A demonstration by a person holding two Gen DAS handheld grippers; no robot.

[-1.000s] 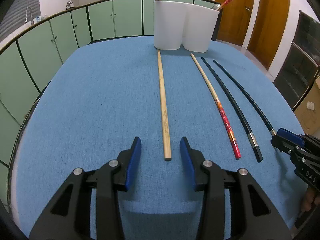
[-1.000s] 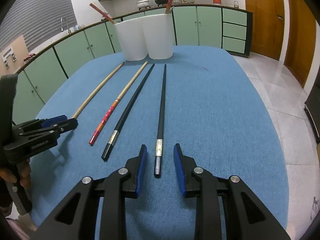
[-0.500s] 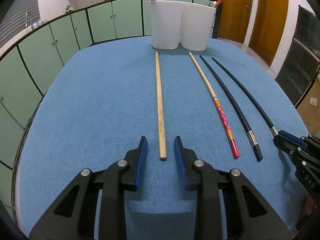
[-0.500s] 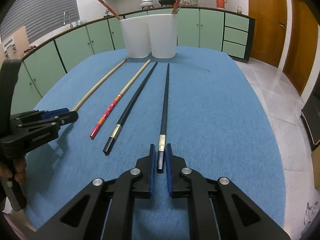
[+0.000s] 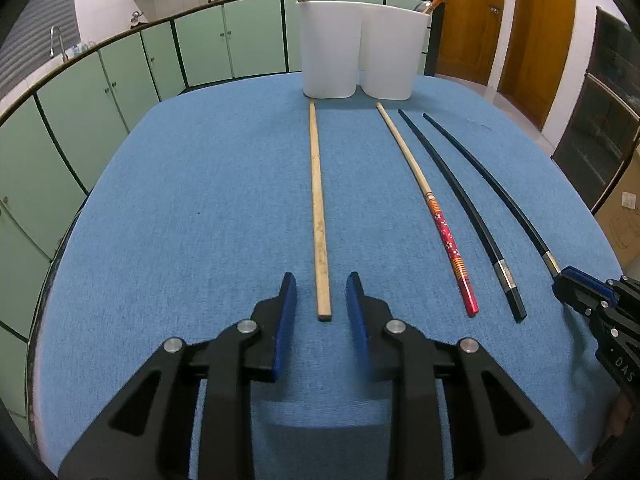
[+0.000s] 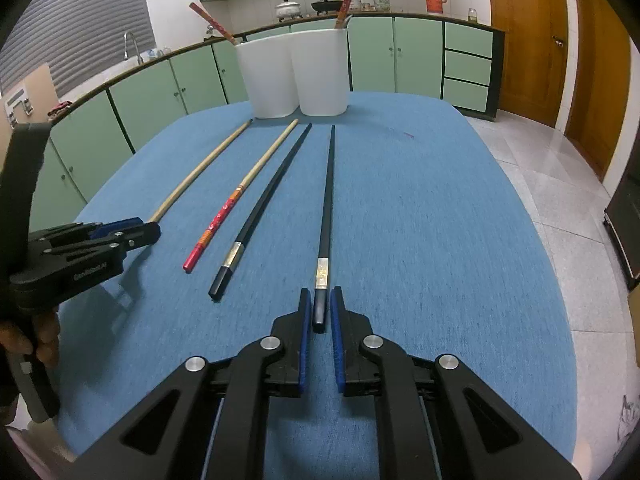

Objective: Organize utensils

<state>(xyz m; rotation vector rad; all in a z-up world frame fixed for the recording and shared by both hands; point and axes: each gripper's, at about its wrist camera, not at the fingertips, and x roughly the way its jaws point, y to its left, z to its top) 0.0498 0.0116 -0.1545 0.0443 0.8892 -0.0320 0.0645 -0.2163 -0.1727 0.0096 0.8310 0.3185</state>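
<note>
Several chopsticks lie lengthwise on the blue table. A plain wooden chopstick (image 5: 318, 216) has its near end between the fingers of my left gripper (image 5: 321, 286), which is open around it without touching. A red-ended chopstick (image 5: 436, 216) and a black chopstick (image 5: 468, 216) lie to its right. My right gripper (image 6: 321, 300) is shut on the near end of the rightmost black chopstick (image 6: 327, 200), which rests on the table. Two white holders (image 5: 328, 48) (image 5: 394, 54) stand at the far edge, each with a red chopstick inside.
The table's (image 5: 160, 220) rounded edges drop off left and right. Green cabinets (image 5: 100, 92) line the far wall. Wooden doors (image 6: 524, 36) and tiled floor (image 6: 560, 184) lie to the right. My right gripper also shows at the left wrist view's right edge (image 5: 576, 292).
My right gripper closed from open onto the rightmost black chopstick's end. My left gripper moved forward around the wooden chopstick's end, narrowing from its wide opening a second ago.
</note>
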